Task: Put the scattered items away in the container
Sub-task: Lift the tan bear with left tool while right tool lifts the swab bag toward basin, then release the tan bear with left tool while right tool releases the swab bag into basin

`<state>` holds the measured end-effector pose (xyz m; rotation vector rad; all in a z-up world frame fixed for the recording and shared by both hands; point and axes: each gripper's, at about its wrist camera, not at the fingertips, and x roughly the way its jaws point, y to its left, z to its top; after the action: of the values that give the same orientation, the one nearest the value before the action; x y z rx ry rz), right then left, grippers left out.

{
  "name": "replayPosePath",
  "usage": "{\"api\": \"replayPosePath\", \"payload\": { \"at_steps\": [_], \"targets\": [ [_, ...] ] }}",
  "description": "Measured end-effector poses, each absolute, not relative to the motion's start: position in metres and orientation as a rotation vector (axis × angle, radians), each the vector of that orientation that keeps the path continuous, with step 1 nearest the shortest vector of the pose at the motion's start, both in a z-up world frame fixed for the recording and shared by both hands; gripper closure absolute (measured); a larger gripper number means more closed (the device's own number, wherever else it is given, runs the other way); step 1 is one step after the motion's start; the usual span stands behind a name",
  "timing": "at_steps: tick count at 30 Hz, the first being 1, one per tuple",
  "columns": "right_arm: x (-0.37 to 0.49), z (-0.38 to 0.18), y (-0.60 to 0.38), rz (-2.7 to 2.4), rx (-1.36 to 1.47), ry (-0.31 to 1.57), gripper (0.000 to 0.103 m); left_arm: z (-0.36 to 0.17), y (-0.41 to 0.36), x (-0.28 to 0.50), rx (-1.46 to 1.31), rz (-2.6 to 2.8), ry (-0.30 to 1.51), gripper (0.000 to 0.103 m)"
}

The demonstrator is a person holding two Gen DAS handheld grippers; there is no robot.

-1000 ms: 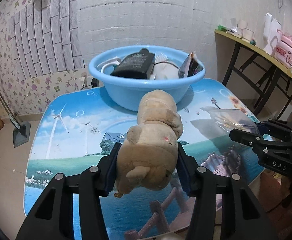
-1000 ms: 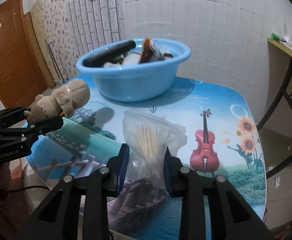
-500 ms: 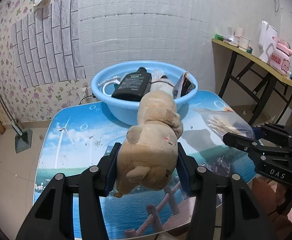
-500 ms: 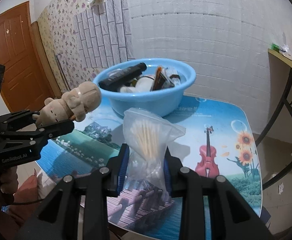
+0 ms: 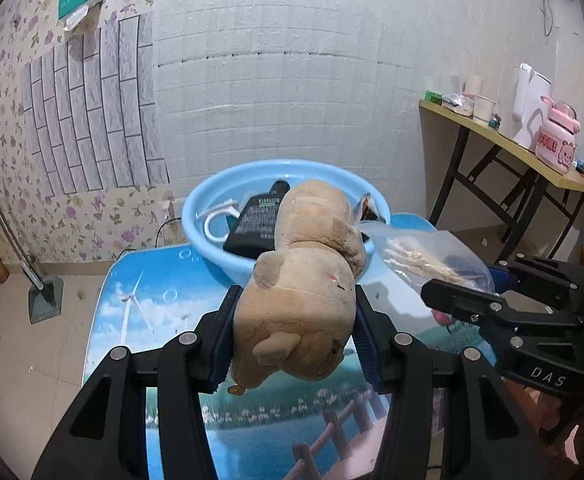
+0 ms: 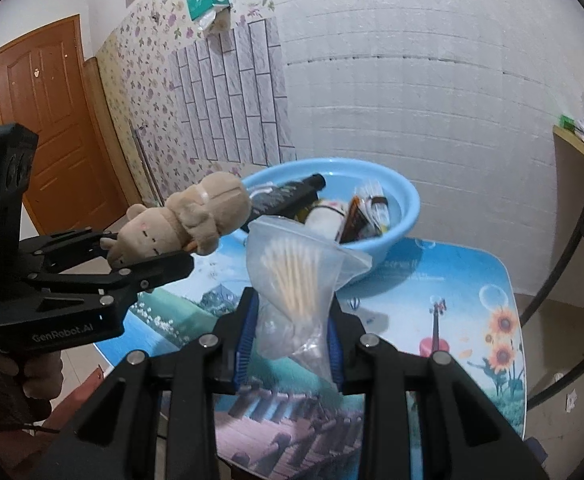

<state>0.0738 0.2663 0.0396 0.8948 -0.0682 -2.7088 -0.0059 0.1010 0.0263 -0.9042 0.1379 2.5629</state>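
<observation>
Blue basin [image 5: 211,216] lies ahead of both loaded grippers.
Left gripper [image 5: 294,334] clamps the plush toy [image 5: 304,300]; right gripper [image 6: 289,338] pinches the swab bag [image 6: 292,280], held nearer the rim.

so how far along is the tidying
Several items, including a black bottle, already lie in the blue basin. In hand: left gripper grips the plush toy, right gripper the bag of cotton swabs. Left: dropping both into the basin.
</observation>
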Motion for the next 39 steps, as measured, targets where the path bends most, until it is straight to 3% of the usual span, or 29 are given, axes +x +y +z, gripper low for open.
{"api": "replayPosePath", "payload": {
  "at_steps": [39],
  "targets": [
    [-0.069,0.03,0.288,-2.717,0.888,-0.101,0.072,0.012,0.132,-0.157,-0.905,2.568,0.187,0.052]
  ]
}}
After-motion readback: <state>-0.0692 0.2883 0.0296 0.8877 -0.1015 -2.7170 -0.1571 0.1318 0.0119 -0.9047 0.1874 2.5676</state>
